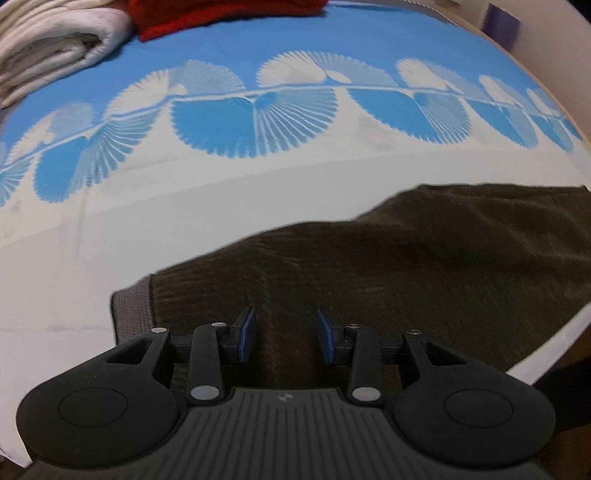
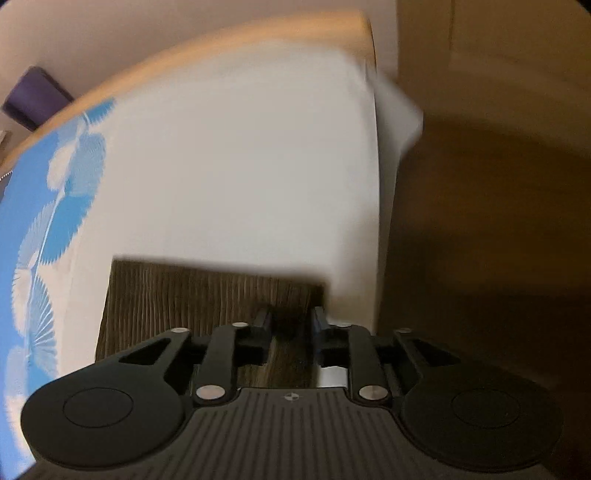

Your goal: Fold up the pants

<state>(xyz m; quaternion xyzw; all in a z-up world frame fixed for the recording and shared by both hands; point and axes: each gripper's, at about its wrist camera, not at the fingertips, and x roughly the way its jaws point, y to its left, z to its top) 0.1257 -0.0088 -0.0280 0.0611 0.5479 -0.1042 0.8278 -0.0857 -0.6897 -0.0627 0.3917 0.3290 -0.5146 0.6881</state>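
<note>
One pair of dark brown pants lay spread flat on the bed, and two grippers hung close over it. Nearest in the left wrist view, the left gripper had its two blue-padded fingers standing apart with a clear gap between them, holding nothing; the brown cloth showed through the gap beneath them. Just to the left of that gripper lay one grey ribbed band, the end of the pants, at the edge of the fabric. From there the garment stretched away to the right across the white part of the bed cover.

In the right wrist view, the right gripper sat over the other end of the pants, where the cloth looked ribbed and ended in a straight edge. Its two fingers were also parted, with cloth visible between them, but that picture was blurred and I could not tell whether they touched the fabric.

Beyond the pants the bed cover turned from white to blue, with one row of fan-shaped blue and white prints running across it. At the far side of the bed lay two other textiles: one folded white bundle at the left and one red cloth just beside it.
</note>
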